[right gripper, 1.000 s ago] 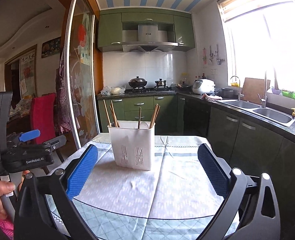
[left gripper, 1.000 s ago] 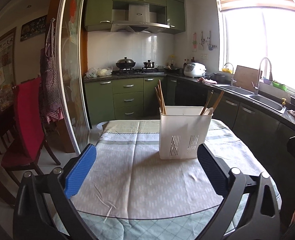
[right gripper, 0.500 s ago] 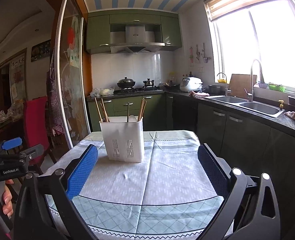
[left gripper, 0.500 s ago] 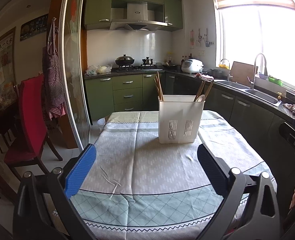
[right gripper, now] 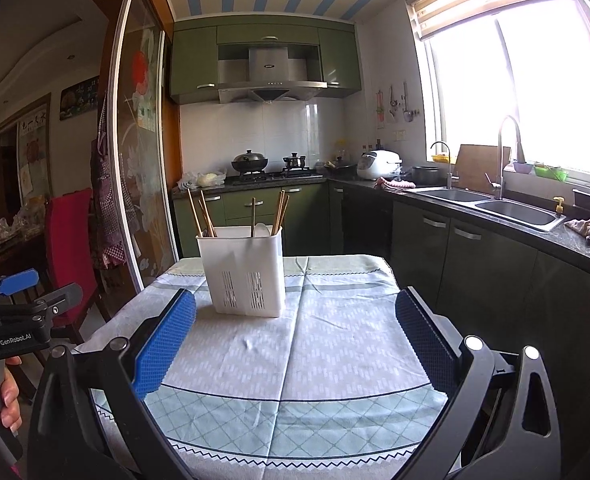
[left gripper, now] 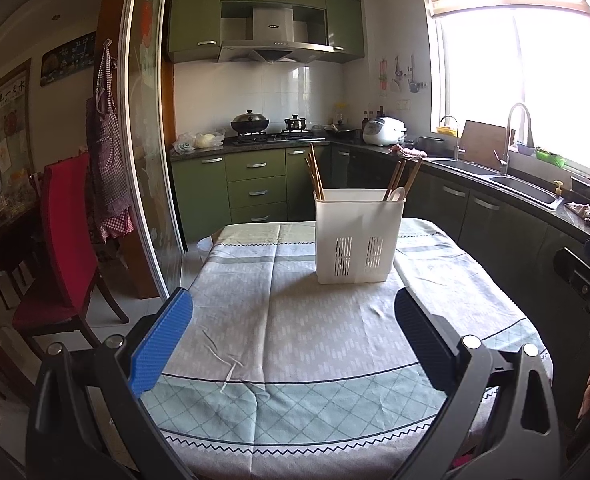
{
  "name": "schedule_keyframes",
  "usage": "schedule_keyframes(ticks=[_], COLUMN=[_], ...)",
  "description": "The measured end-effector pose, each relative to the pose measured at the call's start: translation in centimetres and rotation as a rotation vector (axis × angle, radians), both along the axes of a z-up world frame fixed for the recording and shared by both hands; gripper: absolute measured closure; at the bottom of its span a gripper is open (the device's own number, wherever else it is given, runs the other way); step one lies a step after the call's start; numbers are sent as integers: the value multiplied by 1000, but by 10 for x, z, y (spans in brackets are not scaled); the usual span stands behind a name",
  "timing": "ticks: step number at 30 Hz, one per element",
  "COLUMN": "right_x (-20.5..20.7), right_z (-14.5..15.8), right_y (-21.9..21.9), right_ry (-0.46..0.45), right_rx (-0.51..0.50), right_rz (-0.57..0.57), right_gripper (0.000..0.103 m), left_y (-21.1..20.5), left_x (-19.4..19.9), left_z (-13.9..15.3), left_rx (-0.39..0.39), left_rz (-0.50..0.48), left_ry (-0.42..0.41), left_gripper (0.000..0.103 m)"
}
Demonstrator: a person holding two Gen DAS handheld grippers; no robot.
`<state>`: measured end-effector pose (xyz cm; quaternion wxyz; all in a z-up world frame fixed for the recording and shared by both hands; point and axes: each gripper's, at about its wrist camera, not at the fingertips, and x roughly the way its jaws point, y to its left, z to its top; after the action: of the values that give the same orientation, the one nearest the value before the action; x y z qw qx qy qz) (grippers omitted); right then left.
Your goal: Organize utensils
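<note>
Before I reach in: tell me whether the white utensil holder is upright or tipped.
Upright. The white utensil holder sits flat on the tablecloth, walls vertical, with chopsticks standing out of its top.

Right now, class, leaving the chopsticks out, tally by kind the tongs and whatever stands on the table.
Tongs: 2, the left tongs and the right tongs, both open
White utensil holder: 1
White spoon in the holder: 1
Total: 4
</note>
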<state>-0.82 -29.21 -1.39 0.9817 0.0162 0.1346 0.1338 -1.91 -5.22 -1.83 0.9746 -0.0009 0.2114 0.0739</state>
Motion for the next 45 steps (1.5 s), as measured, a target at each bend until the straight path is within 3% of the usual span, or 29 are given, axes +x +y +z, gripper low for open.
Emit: schedule_keyframes(ticks=[45], right_x=[2], right_z=[1], right_y=[5], right_ry=[-2], right_rx=[-8], right_rz=[18], right_gripper=[5], left_y=[9], left_x=[1], left_z=[-4], left_rx=[-33], left_rz=[42], left_ry=[16], left_gripper=[7])
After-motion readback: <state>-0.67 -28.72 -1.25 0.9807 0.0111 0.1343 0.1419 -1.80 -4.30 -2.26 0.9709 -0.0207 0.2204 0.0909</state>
